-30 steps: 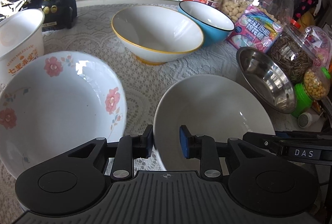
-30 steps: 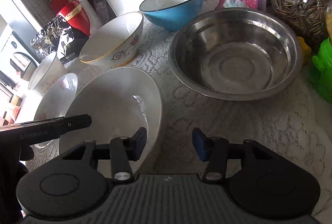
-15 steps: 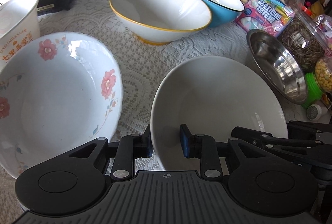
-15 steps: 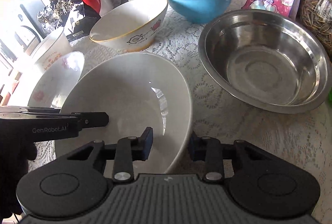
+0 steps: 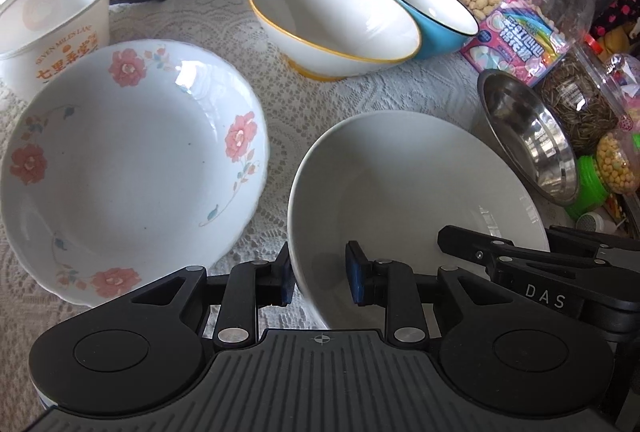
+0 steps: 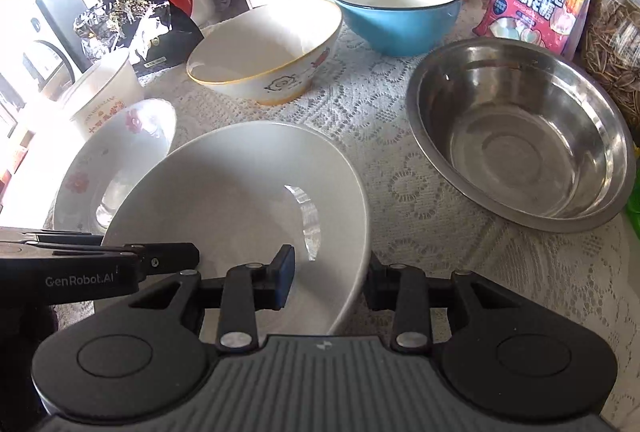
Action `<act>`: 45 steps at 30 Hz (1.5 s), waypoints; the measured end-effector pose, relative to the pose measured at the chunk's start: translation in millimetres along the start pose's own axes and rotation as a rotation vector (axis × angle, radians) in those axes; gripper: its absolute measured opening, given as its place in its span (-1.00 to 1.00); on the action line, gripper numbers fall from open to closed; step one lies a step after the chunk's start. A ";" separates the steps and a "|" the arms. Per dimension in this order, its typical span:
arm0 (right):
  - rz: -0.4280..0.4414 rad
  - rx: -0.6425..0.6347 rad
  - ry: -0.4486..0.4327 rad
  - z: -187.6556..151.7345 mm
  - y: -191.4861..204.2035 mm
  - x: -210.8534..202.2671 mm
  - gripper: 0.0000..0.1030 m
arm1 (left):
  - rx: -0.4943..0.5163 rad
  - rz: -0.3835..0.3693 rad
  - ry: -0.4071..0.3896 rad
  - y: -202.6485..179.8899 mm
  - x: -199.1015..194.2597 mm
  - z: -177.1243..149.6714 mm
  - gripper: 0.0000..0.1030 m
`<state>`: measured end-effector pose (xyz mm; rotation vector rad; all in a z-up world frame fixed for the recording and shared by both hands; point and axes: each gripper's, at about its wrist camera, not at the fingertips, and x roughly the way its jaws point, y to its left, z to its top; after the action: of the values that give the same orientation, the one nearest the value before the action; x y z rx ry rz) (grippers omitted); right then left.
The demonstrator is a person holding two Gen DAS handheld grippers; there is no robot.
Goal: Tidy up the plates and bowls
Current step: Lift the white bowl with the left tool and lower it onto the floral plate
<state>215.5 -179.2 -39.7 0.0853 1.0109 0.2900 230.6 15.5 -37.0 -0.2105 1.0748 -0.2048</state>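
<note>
Right wrist view: right gripper [image 6: 326, 282] fingers, earlier spread beside white bowl [image 6: 240, 199], now pinch its rim. Left gripper [image 5: 318, 280] fingers closing astride opposite rim. Two-handed lift looks ready.

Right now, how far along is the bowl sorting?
Nothing looks stacked yet. In hand: both grippers, left and right, straddle the plain white bowl's rim. Left: the flowered dish, yellow-rimmed bowl, blue bowl and steel bowl sit separate.
</note>
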 end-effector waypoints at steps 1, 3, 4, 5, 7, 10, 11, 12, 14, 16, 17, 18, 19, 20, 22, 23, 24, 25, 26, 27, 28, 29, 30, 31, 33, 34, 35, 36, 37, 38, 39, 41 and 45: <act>0.003 -0.010 -0.006 3.0 5.0 -2.1 -0.33 | -0.008 0.001 -0.016 2.8 -5.1 0.8 -0.45; 0.012 -0.030 -0.019 9.5 14.6 -5.0 -0.33 | -0.022 0.007 -0.056 9.0 -17.3 2.6 -0.45; 0.019 -0.045 -0.028 14.1 21.2 -5.9 -0.33 | -0.029 0.012 -0.078 12.5 -23.6 3.7 -0.45; 0.026 -0.057 -0.036 18.6 27.6 -6.1 -0.33 | -0.037 0.019 -0.102 16.4 -30.2 5.3 -0.45; 0.047 -0.082 -0.056 28.7 41.8 -4.6 -0.33 | -0.054 0.040 -0.150 25.9 -42.6 7.7 -0.45; 0.076 -0.137 -0.088 42.8 69.6 1.6 -0.33 | -0.081 0.092 -0.211 44.7 -57.0 9.1 -0.45; 0.083 -0.157 -0.098 47.2 79.9 4.9 -0.32 | -0.093 0.110 -0.223 51.2 -59.7 9.2 -0.45; 0.091 -0.179 -0.108 50.7 90.1 8.5 -0.32 | -0.111 0.130 -0.232 59.4 -61.7 9.5 -0.45; 0.104 -0.215 -0.120 56.9 109.6 17.4 -0.31 | -0.150 0.155 -0.241 76.5 -64.1 9.7 -0.44; 0.122 -0.242 -0.112 63.1 126.4 29.1 -0.31 | -0.187 0.172 -0.248 94.4 -64.7 9.0 -0.43; 0.131 -0.252 -0.105 65.5 132.3 35.4 -0.31 | -0.202 0.181 -0.251 101.8 -64.0 8.9 -0.44; 0.137 -0.264 -0.096 67.9 138.2 42.3 -0.32 | -0.211 0.193 -0.254 108.5 -63.0 8.9 -0.44; 0.140 -0.276 -0.086 68.1 144.9 48.8 -0.32 | -0.216 0.204 -0.254 115.0 -62.0 8.3 -0.44; 0.140 -0.288 -0.077 68.2 150.3 54.4 -0.32 | -0.222 0.213 -0.252 119.8 -59.8 9.4 -0.44; 0.137 -0.306 -0.059 68.6 158.3 65.3 -0.32 | -0.233 0.218 -0.245 129.7 -56.6 8.1 -0.44; 0.137 -0.312 -0.050 69.2 160.6 70.0 -0.32 | -0.238 0.216 -0.242 132.9 -55.3 7.8 -0.45; 0.133 -0.313 -0.041 69.8 161.5 74.3 -0.32 | -0.242 0.210 -0.243 136.2 -54.5 6.0 -0.46; 0.129 -0.311 -0.035 69.3 161.3 77.9 -0.32 | -0.243 0.201 -0.247 138.2 -54.5 5.5 -0.48; 0.134 -0.305 -0.028 69.5 159.1 82.1 -0.31 | -0.243 0.194 -0.245 139.6 -53.8 5.7 -0.49; 0.139 -0.296 -0.017 69.9 156.5 85.8 -0.31 | -0.245 0.188 -0.245 140.6 -52.7 5.0 -0.49; 0.140 -0.288 -0.006 70.3 154.6 89.2 -0.32 | -0.245 0.185 -0.242 141.0 -50.4 5.8 -0.50; 0.143 -0.283 -0.002 70.3 152.8 91.5 -0.31 | -0.246 0.181 -0.236 141.5 -47.9 6.7 -0.52; 0.152 -0.278 -0.007 69.8 150.8 91.4 -0.31 | -0.250 0.177 -0.232 142.4 -45.6 7.3 -0.51; 0.159 -0.280 -0.008 69.4 149.7 91.3 -0.31 | -0.257 0.173 -0.237 143.7 -44.4 7.4 -0.51; 0.168 -0.283 -0.010 69.4 148.0 90.7 -0.31 | -0.261 0.167 -0.236 145.6 -43.1 8.2 -0.51; 0.173 -0.282 -0.011 69.3 147.0 90.3 -0.32 | -0.263 0.164 -0.234 146.1 -42.7 8.6 -0.51; 0.175 -0.282 -0.010 69.4 146.6 90.2 -0.32 | -0.263 0.162 -0.233 146.5 -42.7 8.9 -0.51; 0.177 -0.284 -0.008 70.0 146.4 90.4 -0.32 | -0.261 0.159 -0.230 146.8 -42.8 9.1 -0.51; 0.179 -0.284 -0.005 70.9 146.1 90.6 -0.32 | -0.259 0.152 -0.222 147.4 -43.2 9.3 -0.52; 0.183 -0.277 0.000 72.6 145.1 91.0 -0.32 | -0.261 0.142 -0.215 148.6 -43.7 9.2 -0.52; 0.187 -0.269 0.007 73.7 143.7 91.1 -0.32 | -0.267 0.126 -0.206 150.7 -44.8 8.8 -0.52; 0.201 -0.246 0.033 75.4 139.9 90.5 -0.32 | -0.282 0.098 -0.191 154.9 -45.9 8.1 -0.52; 0.208 -0.240 0.048 75.5 137.8 87.2 -0.32 | -0.281 0.086 -0.178 154.5 -49.8 5.7 -0.55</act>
<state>295.0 -18.1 -43.1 -0.0354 1.0087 0.6033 222.5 177.7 -33.7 -0.4255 0.9310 0.0435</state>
